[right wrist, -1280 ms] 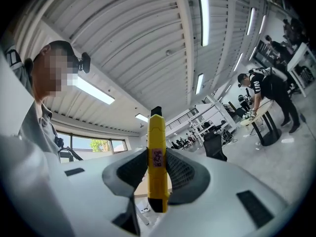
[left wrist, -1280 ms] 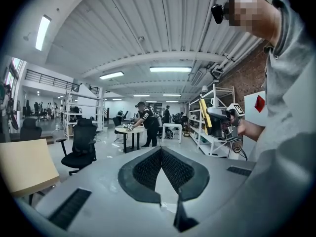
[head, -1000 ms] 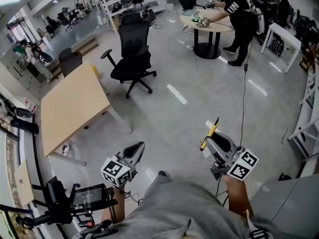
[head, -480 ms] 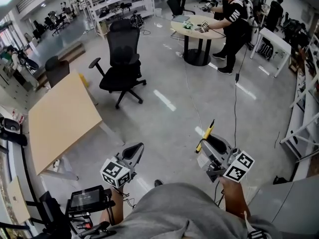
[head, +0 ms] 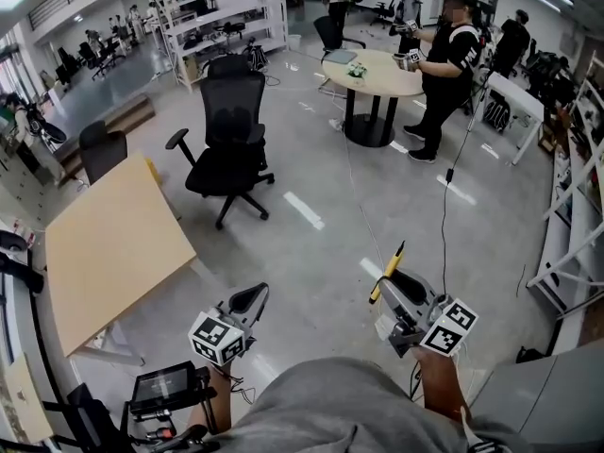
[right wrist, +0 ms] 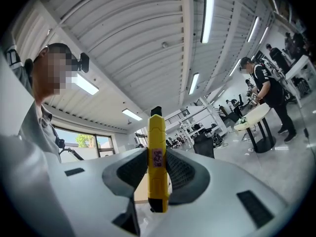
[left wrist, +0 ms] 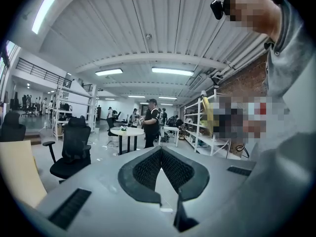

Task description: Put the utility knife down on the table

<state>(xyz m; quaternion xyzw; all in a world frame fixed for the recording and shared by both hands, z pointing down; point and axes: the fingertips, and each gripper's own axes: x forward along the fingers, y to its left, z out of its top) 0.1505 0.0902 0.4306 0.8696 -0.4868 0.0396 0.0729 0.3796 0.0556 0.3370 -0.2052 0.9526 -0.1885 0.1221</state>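
Right tongs (right wrist: 158, 174) pinch the yellow utility knife (right wrist: 157, 152) between their 2 pads. The knife runs lengthwise along the jaws, with its black tip past their ends. Seen from the head view, these tongs (head: 394, 286) hold the knife (head: 388, 270) in the air over bare grey floor (head: 321, 243), with its tip pointing forward. The left tongs (left wrist: 161, 151) are pressed together at the tips with nothing between them, and in the head view they hang low (head: 247, 300), just ahead of the person's grey-clad body.

The tan counter (head: 113, 243) lies to the left, with its near right corner closest to the left tongs and well apart from the knife. Open floor separates that edge from both tongs. A black office chair (head: 231, 130) stands beyond the counter's far corner. Farther off, a person (head: 448, 64) stands at a round counter (head: 382, 72). White shelving (head: 571, 243) lines the right edge.
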